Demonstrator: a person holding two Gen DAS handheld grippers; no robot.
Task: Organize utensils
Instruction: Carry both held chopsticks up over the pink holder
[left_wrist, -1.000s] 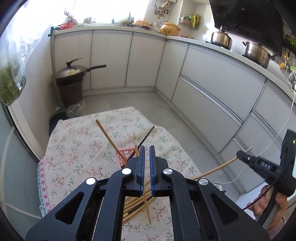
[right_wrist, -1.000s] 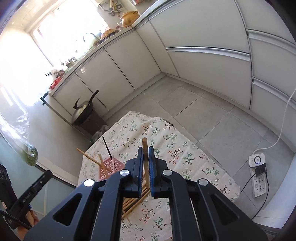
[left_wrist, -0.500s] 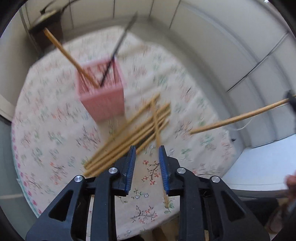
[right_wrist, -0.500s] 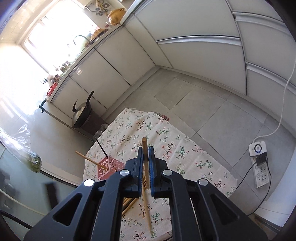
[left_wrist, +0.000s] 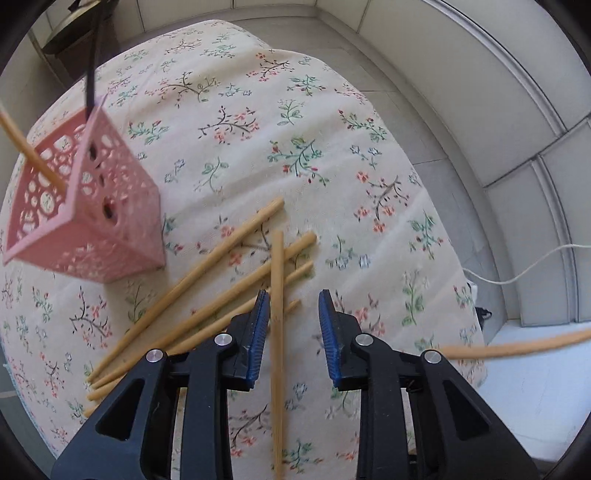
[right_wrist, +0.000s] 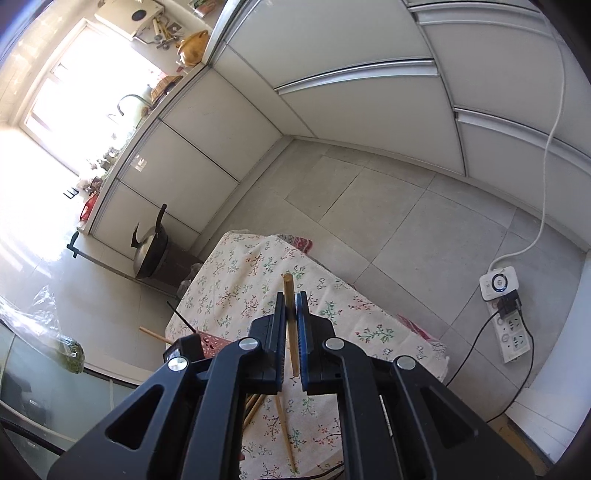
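Pinching an upright chopstick (right_wrist: 289, 306), the right claw (right_wrist: 291, 325) (left claw (left_wrist: 291, 325) spread) hovers.

Left hand-held gripper (left_wrist: 291, 325) lower (jaws parted)

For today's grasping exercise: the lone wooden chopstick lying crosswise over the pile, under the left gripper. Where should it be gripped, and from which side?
Grip the crosswise chopstick on its shaft, just clear of the pile, coming straight down from above. It already runs between the open pads of the left gripper, so they would close across its thin width.
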